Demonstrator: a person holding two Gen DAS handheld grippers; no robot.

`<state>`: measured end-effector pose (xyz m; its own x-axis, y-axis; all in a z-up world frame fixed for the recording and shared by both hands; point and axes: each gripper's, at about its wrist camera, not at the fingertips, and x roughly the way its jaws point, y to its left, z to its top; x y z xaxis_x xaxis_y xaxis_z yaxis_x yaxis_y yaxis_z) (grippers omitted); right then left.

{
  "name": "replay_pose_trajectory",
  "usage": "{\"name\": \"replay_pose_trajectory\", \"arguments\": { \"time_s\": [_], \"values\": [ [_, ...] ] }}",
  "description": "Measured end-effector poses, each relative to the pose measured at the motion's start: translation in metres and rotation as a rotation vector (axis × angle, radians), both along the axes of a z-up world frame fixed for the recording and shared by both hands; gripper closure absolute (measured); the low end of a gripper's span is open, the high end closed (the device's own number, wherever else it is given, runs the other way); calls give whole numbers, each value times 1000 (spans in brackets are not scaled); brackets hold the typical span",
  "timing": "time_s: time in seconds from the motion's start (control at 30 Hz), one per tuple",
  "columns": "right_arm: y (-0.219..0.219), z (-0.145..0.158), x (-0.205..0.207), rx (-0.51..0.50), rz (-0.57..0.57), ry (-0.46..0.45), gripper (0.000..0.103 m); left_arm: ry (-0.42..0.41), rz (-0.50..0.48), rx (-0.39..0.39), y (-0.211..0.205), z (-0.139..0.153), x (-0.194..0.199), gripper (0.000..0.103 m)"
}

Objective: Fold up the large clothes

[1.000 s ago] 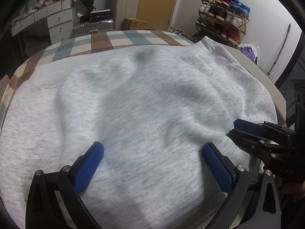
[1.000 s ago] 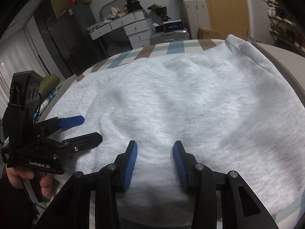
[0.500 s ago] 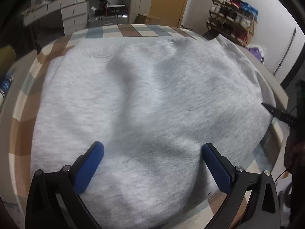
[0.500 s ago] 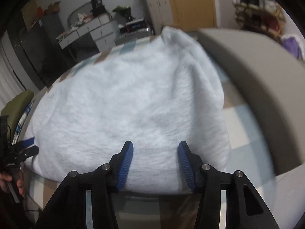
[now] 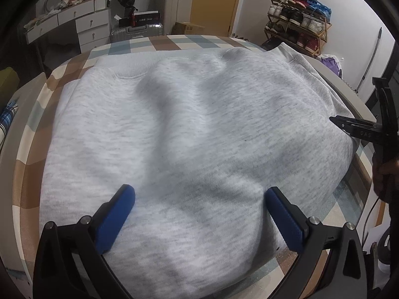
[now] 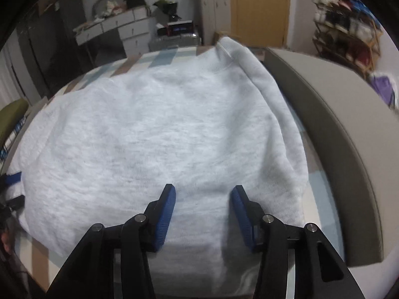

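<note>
A large light-grey sweatshirt (image 5: 199, 112) lies spread over a table with a checked cloth (image 5: 169, 42), its ribbed hem at the far side. My left gripper (image 5: 199, 191) hovers over the near left part of the sweatshirt, jaws wide open, nothing between them. My right gripper (image 6: 203, 189) stands over the near right part of the sweatshirt (image 6: 149, 137), partly open, pads not pressing the cloth. A sleeve runs folded along the right edge. The right gripper (image 5: 349, 124) shows at the right rim of the left wrist view; a blue pad of the left gripper (image 6: 13, 177) at the left rim of the right.
A grey padded rim (image 6: 336, 124) curves along the table's right side. Behind the table stand a white dresser (image 5: 74, 25), a silver suitcase (image 5: 137, 31), a wooden door and a shoe rack (image 5: 299, 7). Checked cloth (image 6: 159, 59) shows bare at the far edge.
The two grippers have drawn apart, the left toward the sweatshirt's left side and the right toward its right edge. The right jaws stand slightly wider than a second ago.
</note>
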<state>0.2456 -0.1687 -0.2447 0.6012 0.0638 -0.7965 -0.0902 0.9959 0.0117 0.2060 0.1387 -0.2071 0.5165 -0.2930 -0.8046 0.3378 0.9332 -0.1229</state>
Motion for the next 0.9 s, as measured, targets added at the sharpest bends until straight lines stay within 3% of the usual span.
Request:
{"name": "replay_pose_trajectory", "arguments": {
  "time_s": [0.1,0.23,0.3,0.37,0.4,0.47,0.53,0.57,0.63,0.7,0.73,0.8,0.83,0.9],
  "values": [
    [4,19,5,-10,-6,32,58,-18,12,14,-3,-1,-1,1],
    [18,54,23,85,66,-49,58,-30,21,21,-4,-1,-2,1],
    [36,49,46,99,127,4,58,-37,19,19,-3,-1,-3,1],
    [56,23,73,83,171,118,58,-40,19,18,-2,-1,-3,1],
    [59,21,79,89,182,96,57,-40,18,17,-2,-1,-3,1],
    [59,27,93,88,191,150,59,-43,20,15,-3,-1,-3,1],
    [53,47,103,126,171,181,76,-45,21,15,-3,-1,-4,1],
    [49,58,108,130,161,147,76,-45,21,15,-3,-1,-4,1],
    [40,80,123,53,100,65,71,-46,22,16,-4,-1,-5,1],
    [37,78,141,-41,73,58,72,-46,21,14,-3,-1,-5,1],
    [33,71,151,-90,56,75,72,-46,22,15,-4,-1,-5,1],
    [16,32,170,-144,15,220,75,-48,22,15,-4,-1,-5,1],
    [14,27,169,-137,45,141,75,-44,22,14,-4,-1,-5,1],
    [17,17,168,-169,84,153,75,-48,22,13,-5,-1,-5,1]
  ]
}}
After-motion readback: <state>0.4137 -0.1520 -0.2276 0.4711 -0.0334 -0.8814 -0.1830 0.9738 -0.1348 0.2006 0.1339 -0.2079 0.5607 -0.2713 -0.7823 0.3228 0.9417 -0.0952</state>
